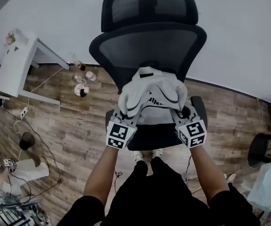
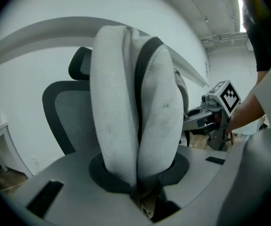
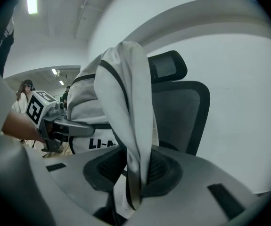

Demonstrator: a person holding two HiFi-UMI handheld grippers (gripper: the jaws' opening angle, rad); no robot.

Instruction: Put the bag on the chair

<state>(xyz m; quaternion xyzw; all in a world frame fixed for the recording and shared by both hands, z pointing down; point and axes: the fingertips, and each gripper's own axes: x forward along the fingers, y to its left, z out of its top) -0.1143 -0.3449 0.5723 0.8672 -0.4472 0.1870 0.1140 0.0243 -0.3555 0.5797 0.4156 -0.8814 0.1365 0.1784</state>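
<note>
Left claw (image 2: 137, 175): jaws closed down on a thick fold of the bag (image 2: 126, 102). Two padded white lobes with a dark band between them rise straight up out of the pinch.

Right claw (image 3: 136, 173): jaws nipped on a thinner flap of the same bag. White cloth and a dark strap (image 3: 133, 187) hang down through the pinch.

Both grips sit on the bag's upper part, the left claw on the person's left and the right claw on the person's right, with the marker cubes toward the person.

Bag: white to pale grey, dark trim, dark lettering on one face that is only partly readable. It hangs between the two claws, in front of the backrest of the chair (image 1: 149, 46) and over its seat (image 1: 156, 136). Cannot tell whether its bottom touches the seat.

Chair: black mesh office type with a headrest, facing the person, its back to a white wall (image 1: 239, 36).

Person: bare forearms reach forward, and legs in dark trousers stand just short of the seat's front edge.

Surroundings: wooden floor (image 1: 64, 131) all around. White bench (image 1: 15, 62) stands well to the left, against the wall, with a power strip (image 1: 23, 112) on the floor below it. A few small objects (image 1: 83, 84) lie on the floor between bench and chair, too small to identify.
</note>
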